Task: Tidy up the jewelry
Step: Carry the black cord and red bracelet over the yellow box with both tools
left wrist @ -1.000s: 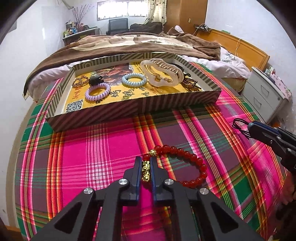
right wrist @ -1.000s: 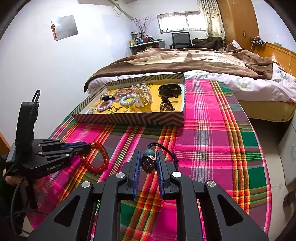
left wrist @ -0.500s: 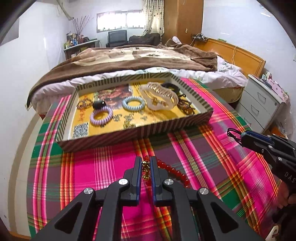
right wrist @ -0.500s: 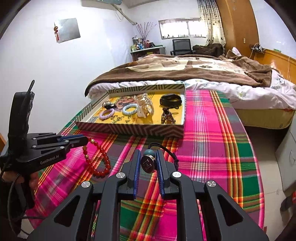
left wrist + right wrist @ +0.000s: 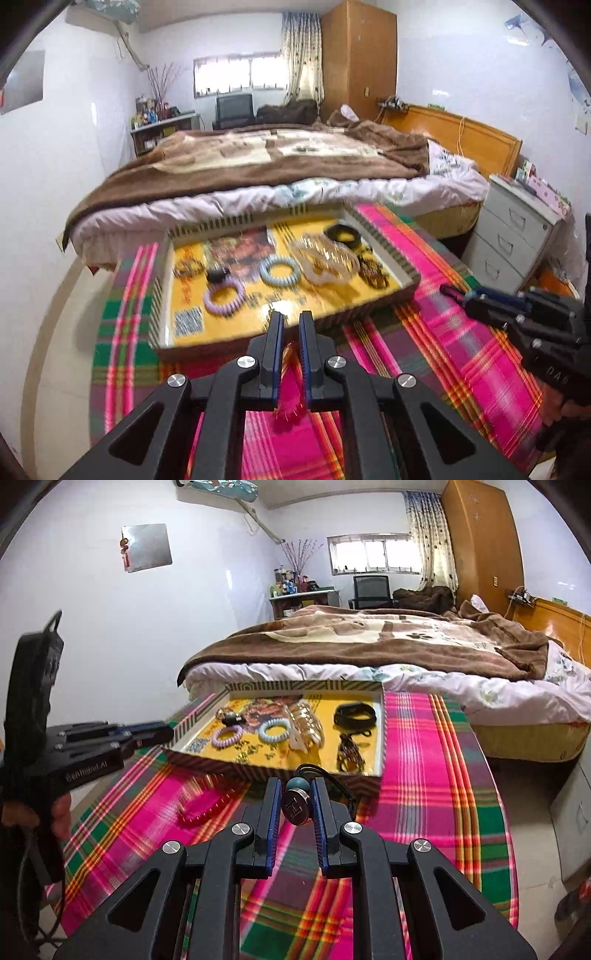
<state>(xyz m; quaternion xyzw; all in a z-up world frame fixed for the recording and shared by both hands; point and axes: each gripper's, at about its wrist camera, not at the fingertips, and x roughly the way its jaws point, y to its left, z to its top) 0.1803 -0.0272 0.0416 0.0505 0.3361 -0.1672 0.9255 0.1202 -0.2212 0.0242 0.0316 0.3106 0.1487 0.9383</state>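
Two grippers, jaws closed: right gripper (image 5: pixel 295 794) clamps the H-charm cord bracelet (image 5: pixel 294 808); left gripper (image 5: pixel 291 321) shows a red blur between its jaws. Red bead bracelet (image 5: pixel 201 808), blurred over plaid cloth (image 5: pixel 424 775), grip unclear; beyond, jewelry tray (image 5: pixel 258 770).

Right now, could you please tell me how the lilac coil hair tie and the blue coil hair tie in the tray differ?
The lilac coil hair tie is pale purple; the blue coil hair tie is pale blue. The lilac one lies nearer the tray's front wall, beside the QR code print; the blue one sits next to the clear hair claw. Both are spiral rings lying flat on the yellow floor, apart from each other.
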